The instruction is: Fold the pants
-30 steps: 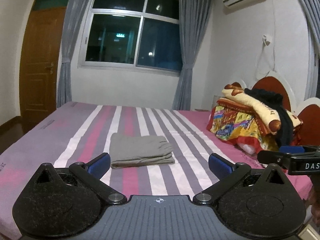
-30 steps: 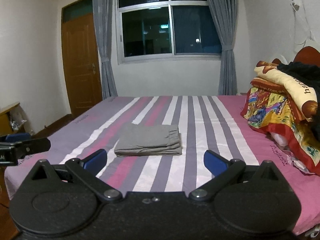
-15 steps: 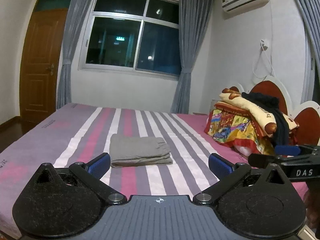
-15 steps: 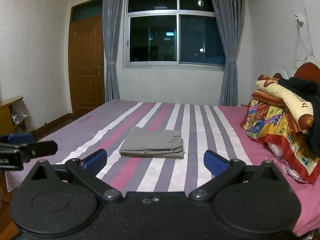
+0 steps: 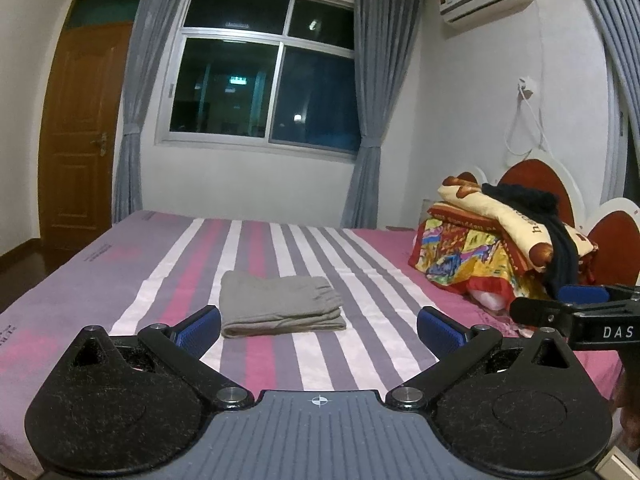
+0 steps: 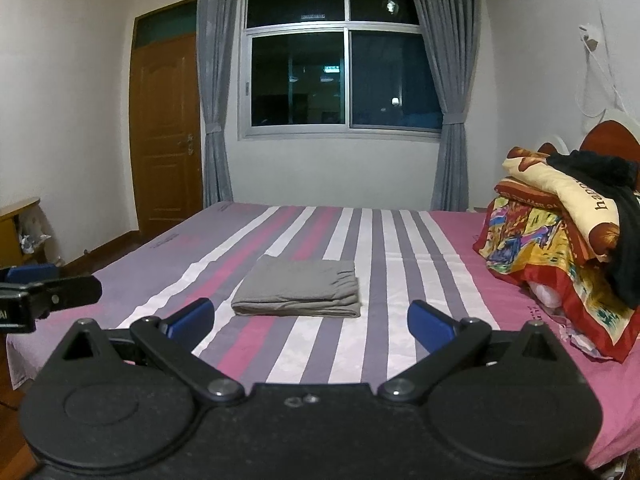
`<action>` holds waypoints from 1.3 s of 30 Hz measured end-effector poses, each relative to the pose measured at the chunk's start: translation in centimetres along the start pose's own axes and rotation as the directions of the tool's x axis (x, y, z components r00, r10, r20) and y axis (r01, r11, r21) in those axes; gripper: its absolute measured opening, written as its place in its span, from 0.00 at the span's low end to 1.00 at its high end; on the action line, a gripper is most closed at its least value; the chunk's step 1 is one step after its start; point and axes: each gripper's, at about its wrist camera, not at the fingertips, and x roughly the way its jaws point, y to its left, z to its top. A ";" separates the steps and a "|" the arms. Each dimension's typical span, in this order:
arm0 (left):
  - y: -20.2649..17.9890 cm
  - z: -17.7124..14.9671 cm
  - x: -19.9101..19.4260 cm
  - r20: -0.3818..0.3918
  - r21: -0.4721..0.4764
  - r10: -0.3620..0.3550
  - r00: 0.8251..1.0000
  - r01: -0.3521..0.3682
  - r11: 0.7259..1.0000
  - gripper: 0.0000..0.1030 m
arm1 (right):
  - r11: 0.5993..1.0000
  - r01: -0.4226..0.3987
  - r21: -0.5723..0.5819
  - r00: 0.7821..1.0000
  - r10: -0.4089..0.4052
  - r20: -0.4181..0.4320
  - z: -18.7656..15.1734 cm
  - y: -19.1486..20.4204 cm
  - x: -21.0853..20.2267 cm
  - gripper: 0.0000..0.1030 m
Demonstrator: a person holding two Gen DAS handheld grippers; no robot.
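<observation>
Grey pants (image 5: pixel 280 304) (image 6: pixel 298 292) lie folded into a neat rectangle in the middle of the striped bed (image 5: pixel 120 280) (image 6: pixel 400 248). My left gripper (image 5: pixel 319 326) is open, held back from the pants with nothing between its blue pads. My right gripper (image 6: pixel 310 322) is open too, empty, and also short of the pants. In the left wrist view the right gripper (image 5: pixel 576 312) shows at the right edge. The left gripper (image 6: pixel 44 292) appears at the left edge of the right wrist view.
A pile of colourful quilts with a black garment (image 5: pixel 500 248) (image 6: pixel 568 240) sits at the headboard end on the right. Behind the bed are a window with grey curtains (image 5: pixel 256 88) and a wooden door (image 5: pixel 76 132). A small wooden stand (image 6: pixel 18 224) is at far left.
Both views have tilted upward and drawn slightly back, so more wall and window show. The pants lie unchanged on the bed; both grippers stay open.
</observation>
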 end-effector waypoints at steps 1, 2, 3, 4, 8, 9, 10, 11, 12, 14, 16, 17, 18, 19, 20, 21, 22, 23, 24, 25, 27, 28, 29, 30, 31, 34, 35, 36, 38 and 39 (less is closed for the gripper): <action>0.0 0.1 0.0 0.000 0.001 0.000 1.000 0.000 1.000 1.00 | 1.000 0.001 0.000 1.000 -0.001 0.002 0.0 0.1 -0.1 1.00; -0.1 0.1 0.0 0.000 0.001 0.001 1.000 -0.001 1.000 1.00 | 1.000 0.000 0.001 1.000 0.000 0.003 0.0 0.1 -0.1 1.00; -0.1 0.2 0.0 0.001 0.002 0.002 1.000 -0.002 1.000 1.00 | 1.000 0.000 0.001 1.000 0.000 0.003 0.0 0.1 -0.1 1.00; -0.1 0.2 0.0 0.002 0.003 0.003 1.000 -0.003 1.000 1.00 | 1.000 0.000 0.001 1.000 0.000 0.005 0.0 0.1 -0.1 1.00; -0.1 0.2 0.1 0.002 0.005 0.003 1.000 -0.003 1.000 1.00 | 1.000 0.000 -0.003 1.000 0.000 0.003 -0.2 0.2 -0.2 1.00; -0.1 0.2 0.1 0.002 0.005 0.004 1.000 -0.004 1.000 1.00 | 1.000 -0.001 -0.003 1.000 0.001 0.005 -0.1 0.2 -0.2 1.00; -0.1 0.2 0.1 0.001 0.005 0.003 1.000 -0.003 1.000 1.00 | 1.000 -0.001 -0.002 1.000 0.001 0.005 -0.1 0.2 -0.2 1.00; 0.0 0.3 0.1 0.001 0.005 0.003 1.000 -0.003 1.000 1.00 | 1.000 -0.001 -0.002 1.000 0.001 0.004 -0.1 0.3 -0.2 1.00; -0.2 0.2 0.1 0.003 0.004 0.004 1.000 -0.004 1.000 1.00 | 1.000 -0.002 -0.002 1.000 0.002 0.003 -0.1 0.3 -0.2 1.00; -0.3 0.1 0.0 0.004 0.005 0.004 1.000 -0.004 1.000 1.00 | 1.000 -0.004 -0.003 1.000 0.004 0.002 -0.2 0.2 -0.3 1.00; -0.3 0.1 0.1 0.003 0.006 0.004 1.000 -0.004 1.000 1.00 | 1.000 -0.008 -0.005 1.000 0.008 0.002 -0.2 0.1 -0.3 1.00; -0.4 0.1 0.1 0.003 0.005 0.005 1.000 -0.005 1.000 1.00 | 1.000 -0.008 -0.006 1.000 0.008 0.003 -0.2 0.1 -0.3 1.00; -0.4 0.1 0.1 0.004 0.005 0.004 1.000 -0.004 1.000 1.00 | 1.000 -0.008 -0.006 1.000 0.008 0.004 -0.2 0.1 -0.4 1.00; -0.3 0.1 0.1 0.004 0.006 0.004 1.000 -0.004 1.000 1.00 | 1.000 -0.007 -0.006 1.000 0.007 0.005 -0.1 0.1 -0.3 1.00; -0.4 0.1 0.1 0.003 0.006 0.005 1.000 -0.005 1.000 1.00 | 1.000 -0.007 -0.007 1.000 0.007 0.006 -0.1 0.1 -0.4 1.00; -0.4 0.0 0.0 0.003 0.007 0.004 1.000 -0.004 1.000 1.00 | 1.000 -0.007 -0.007 1.000 0.007 0.006 -0.2 0.1 -0.4 1.00; -0.3 0.1 0.1 0.004 0.007 0.004 1.000 -0.004 1.000 1.00 | 1.000 -0.007 -0.007 1.000 0.007 0.006 -0.2 0.1 -0.4 1.00; -0.3 0.1 0.1 0.004 0.008 0.003 1.000 -0.003 1.000 1.00 | 1.000 -0.006 -0.007 1.000 0.006 0.006 -0.2 0.1 -0.4 1.00; -0.4 0.0 0.1 0.004 0.008 0.003 1.000 -0.003 1.000 1.00 | 1.000 -0.006 -0.008 1.000 0.006 0.005 -0.2 0.0 -0.4 1.00; -0.3 0.1 0.1 0.003 0.007 0.003 1.000 -0.003 1.000 1.00 | 1.000 -0.005 -0.008 1.000 0.005 0.004 -0.2 0.0 -0.5 1.00; -0.4 0.0 0.1 0.004 0.008 0.004 1.000 -0.004 1.000 1.00 | 1.000 -0.007 -0.007 1.000 0.007 0.001 -0.3 0.1 -0.6 1.00; -0.4 0.0 0.1 0.004 0.008 0.005 1.000 -0.005 1.000 1.00 | 1.000 -0.007 -0.007 1.000 0.007 0.001 -0.3 0.0 -0.6 1.00; -0.4 0.0 0.1 0.005 0.008 0.004 1.000 -0.004 1.000 1.00 | 1.000 -0.008 -0.007 1.000 0.008 -0.001 -0.1 -0.1 -0.5 1.00; -0.3 0.1 0.1 0.006 0.007 0.004 1.000 -0.004 1.000 1.00 | 1.000 -0.008 -0.006 1.000 0.008 -0.002 -0.1 -0.1 -0.5 1.00; -0.3 0.1 0.1 0.006 0.006 0.002 1.000 -0.002 1.000 1.00 | 1.000 -0.008 -0.005 1.000 0.008 -0.002 -0.1 0.0 -0.5 1.00; -0.3 0.0 0.3 0.008 0.010 0.002 1.000 -0.003 1.000 1.00 | 1.000 -0.008 -0.004 1.000 0.008 -0.002 0.0 -0.2 -0.4 1.00; -0.2 0.0 0.3 0.009 0.011 0.000 1.000 0.000 1.000 1.00 | 1.000 -0.008 -0.001 1.000 0.008 -0.001 0.0 -0.2 -0.4 1.00; -0.1 0.0 0.4 0.011 0.013 -0.002 1.000 0.002 1.000 1.00 | 1.000 -0.009 -0.002 1.000 0.009 -0.001 0.0 -0.2 -0.4 1.00; -0.1 0.0 0.4 0.013 0.013 -0.002 1.000 0.001 1.000 1.00 | 1.000 -0.008 -0.004 1.000 0.008 -0.001 0.1 -0.3 -0.4 1.00; 0.0 0.0 0.5 0.015 0.014 -0.002 1.000 0.002 1.000 1.00 | 1.000 -0.010 -0.004 1.000 0.010 -0.002 0.1 -0.3 -0.4 1.00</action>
